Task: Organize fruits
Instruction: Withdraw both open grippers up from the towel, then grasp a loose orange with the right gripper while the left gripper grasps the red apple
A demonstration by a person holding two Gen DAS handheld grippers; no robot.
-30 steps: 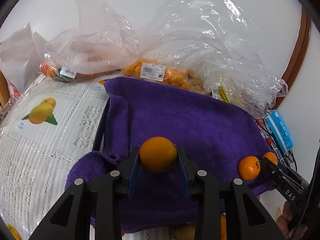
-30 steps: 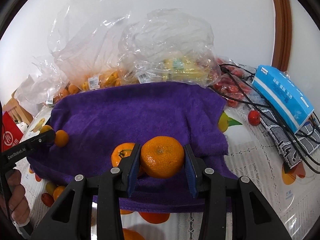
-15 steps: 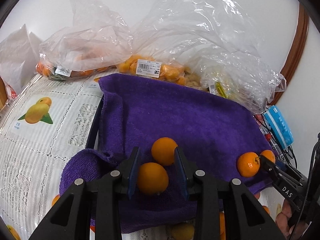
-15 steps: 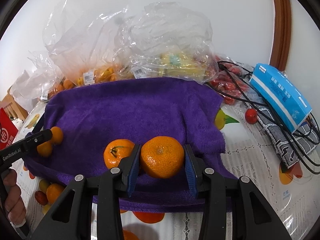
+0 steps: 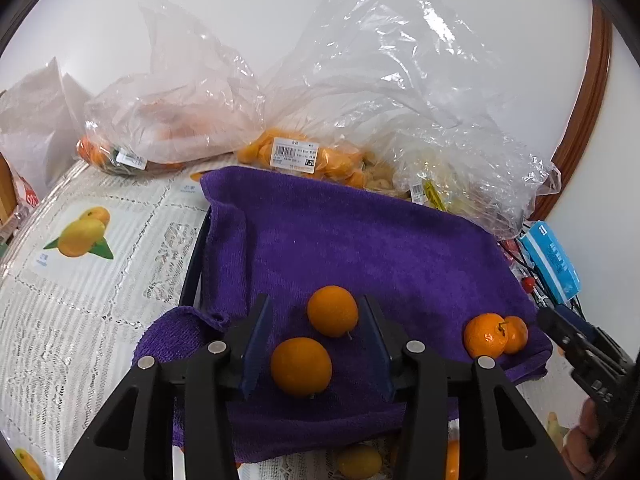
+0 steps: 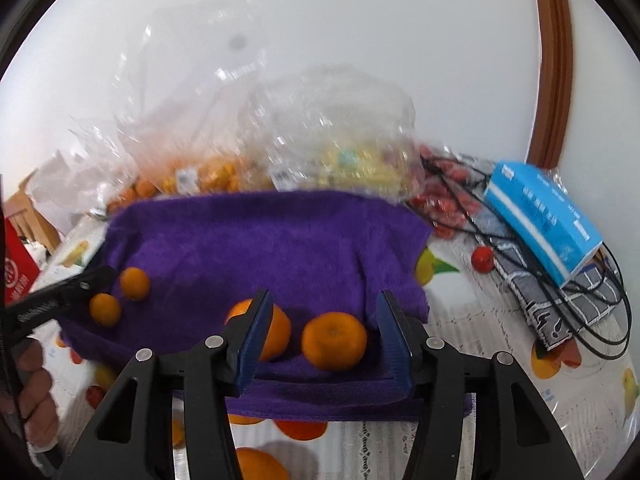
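A purple towel (image 5: pixel 360 248) covers a tray on the table. In the left wrist view two smooth oranges lie on it: one (image 5: pixel 301 366) between my left gripper's (image 5: pixel 316 344) opening jaws, untouched by the pads, and another (image 5: pixel 333 310) just beyond. At the towel's right edge sit two mandarins (image 5: pixel 485 335). In the right wrist view my right gripper (image 6: pixel 325 332) is opening, and a mandarin (image 6: pixel 334 341) rests free on the towel (image 6: pixel 260 240) between its pads; a second mandarin (image 6: pixel 276 330) lies partly behind the left finger (image 6: pixel 252 332).
Clear plastic bags of fruit (image 5: pixel 296 156) line the wall behind the towel. A blue box (image 6: pixel 540 220), black cables and a grey cloth (image 6: pixel 560 292) lie on the right. Small red fruits (image 6: pixel 482 258) sit near them. Loose fruit (image 6: pixel 256 462) lies by the front edge.
Both grippers have opened and let go of their fruit. The left orange now lies on the towel beside another one. The right mandarin rests on the towel, and the right view has lifted slightly.
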